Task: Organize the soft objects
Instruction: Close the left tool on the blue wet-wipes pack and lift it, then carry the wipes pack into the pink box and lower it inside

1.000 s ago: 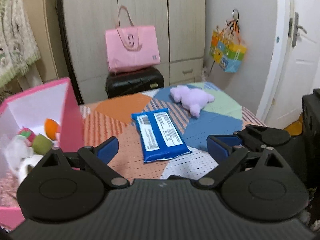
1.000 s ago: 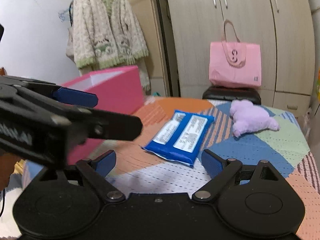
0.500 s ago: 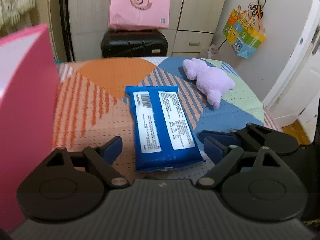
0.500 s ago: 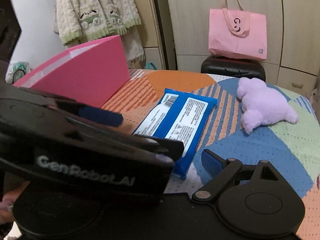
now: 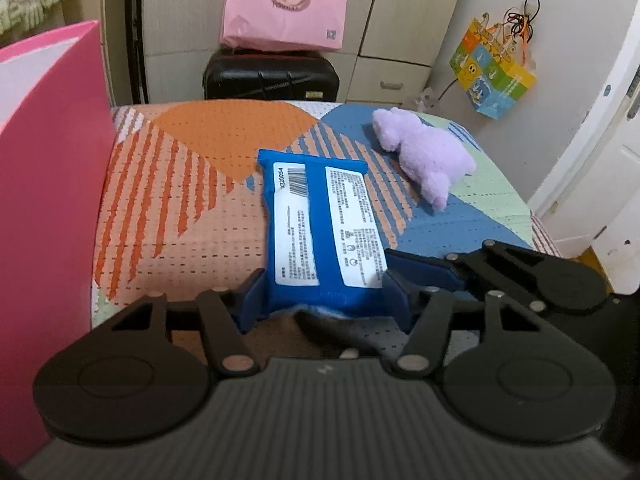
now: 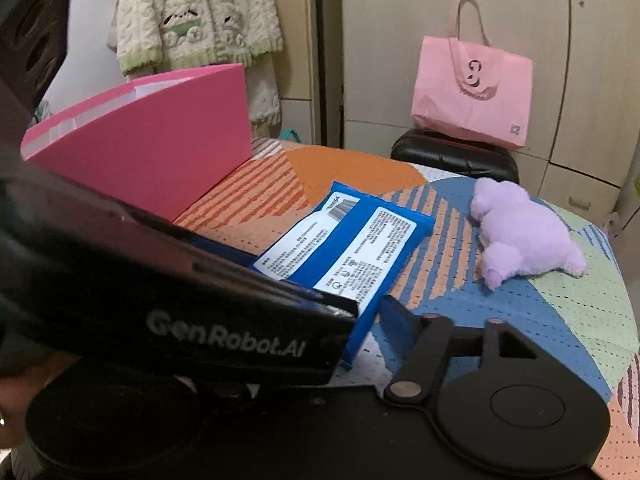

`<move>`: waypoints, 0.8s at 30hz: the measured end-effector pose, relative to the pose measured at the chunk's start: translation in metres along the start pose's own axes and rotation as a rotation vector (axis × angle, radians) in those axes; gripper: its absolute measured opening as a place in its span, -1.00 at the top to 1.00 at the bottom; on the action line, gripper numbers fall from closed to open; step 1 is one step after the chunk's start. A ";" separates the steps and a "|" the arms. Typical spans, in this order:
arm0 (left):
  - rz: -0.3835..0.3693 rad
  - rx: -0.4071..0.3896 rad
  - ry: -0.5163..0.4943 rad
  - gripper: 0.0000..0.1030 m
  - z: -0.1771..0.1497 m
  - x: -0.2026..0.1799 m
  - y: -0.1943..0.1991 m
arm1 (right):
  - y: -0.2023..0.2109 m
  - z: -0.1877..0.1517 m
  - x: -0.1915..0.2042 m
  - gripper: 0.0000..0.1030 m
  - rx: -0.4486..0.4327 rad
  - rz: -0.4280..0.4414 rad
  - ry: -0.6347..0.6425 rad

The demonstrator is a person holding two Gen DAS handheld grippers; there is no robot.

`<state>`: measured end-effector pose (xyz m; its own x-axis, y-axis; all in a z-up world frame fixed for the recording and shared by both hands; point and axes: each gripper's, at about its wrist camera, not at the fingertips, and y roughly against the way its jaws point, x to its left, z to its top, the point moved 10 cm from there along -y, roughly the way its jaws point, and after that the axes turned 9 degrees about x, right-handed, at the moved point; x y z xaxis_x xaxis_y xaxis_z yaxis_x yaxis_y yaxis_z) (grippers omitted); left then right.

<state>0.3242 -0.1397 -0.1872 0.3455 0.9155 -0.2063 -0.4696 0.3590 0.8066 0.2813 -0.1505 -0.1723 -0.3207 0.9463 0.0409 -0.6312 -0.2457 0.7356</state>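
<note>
A blue wipes pack [image 5: 320, 220] [image 6: 352, 252] lies on the patterned cloth [image 5: 180, 216]. My left gripper [image 5: 323, 300] is closing, and its blue pads press both sides of the pack's near end, which is crumpled. My right gripper [image 6: 320, 316] is also closing. Its right finger [image 6: 400, 320] [image 5: 424, 270] rests against the pack's right edge. Its left finger is hidden under the left tool's black housing [image 6: 224, 320]. A purple plush toy [image 5: 424, 156] [image 6: 520, 232] lies further back on the right. The pink box [image 5: 48, 184] [image 6: 152, 160] stands at the left.
Behind the surface, a pink tote bag [image 5: 284, 4] rests on a black suitcase [image 5: 272, 78] in front of cupboards. A colourful bag [image 5: 492, 72] hangs by a white door [image 5: 600, 160]. A knitted cardigan [image 6: 196, 12] hangs at the back left. The cloth drops off at the right edge.
Both hands came forward and down to the blue pack. The left jaws narrowed onto its near end. The left tool now crosses the right camera's view, and the right finger has swung inward.
</note>
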 end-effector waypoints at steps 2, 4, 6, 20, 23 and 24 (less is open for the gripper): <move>-0.014 -0.007 -0.002 -0.08 -0.001 -0.001 0.002 | 0.003 0.000 0.000 -0.10 -0.012 -0.005 -0.009; -0.016 -0.013 -0.009 -0.05 -0.002 -0.002 0.003 | 0.004 -0.001 0.000 -0.07 -0.018 -0.012 -0.016; -0.016 -0.023 -0.008 -0.04 -0.003 -0.004 0.006 | 0.006 -0.002 0.000 -0.04 -0.023 -0.014 -0.021; 0.004 -0.011 -0.056 -0.03 -0.030 -0.020 0.041 | 0.044 -0.022 0.022 -0.03 -0.040 -0.001 -0.074; -0.008 -0.009 -0.071 -0.03 -0.039 -0.026 0.053 | 0.058 -0.028 0.028 -0.03 -0.036 -0.004 -0.091; -0.013 -0.011 -0.076 -0.03 -0.042 -0.028 0.058 | 0.062 -0.030 0.030 -0.03 -0.037 -0.009 -0.093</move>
<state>0.2528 -0.1368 -0.1584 0.4123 0.8944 -0.1735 -0.4734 0.3730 0.7980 0.2116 -0.1436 -0.1458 -0.2492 0.9635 0.0981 -0.6601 -0.2431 0.7108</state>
